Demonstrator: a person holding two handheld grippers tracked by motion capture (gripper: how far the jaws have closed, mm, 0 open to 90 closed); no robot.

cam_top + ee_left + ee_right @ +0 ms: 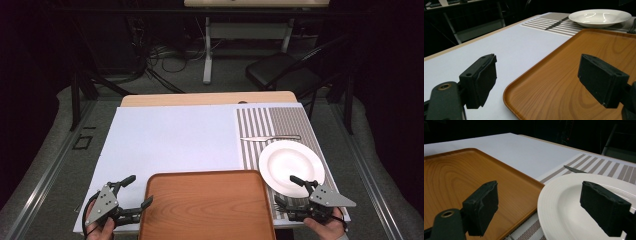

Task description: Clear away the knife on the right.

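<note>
Right gripper [294,196] hovered at the near right corner of the table, jaws spread wide with nothing between them. In the right gripper view the near rim of the plate [584,205] lay straight ahead of that gap and slightly below it; 1 pad stood over the plate's bowl, the other over the strip between plate and tray [469,182]. Right hand clearly nearer the plate, so my guess was that it would take the rim.

Left gripper [136,192] sat at the near left edge, jaws also spread and holding nothing, straddling the tray's left rim: 1 pad over the white sheet [170,140], 1 over the tray floor.

Plate: round, white, glossy, shallow with a broad flat rim, resting on the striped mat [280,122] at the right side of the table, its left edge just beside the tray's right rim; whether they touched I could not tell. Tray: rectangular, rounded corners, wood-grain, low raised lip, at the middle of the near edge. A knife [270,138] lay on the mat beyond the plate, long axis parallel to the far edge, metal, thin.
</note>
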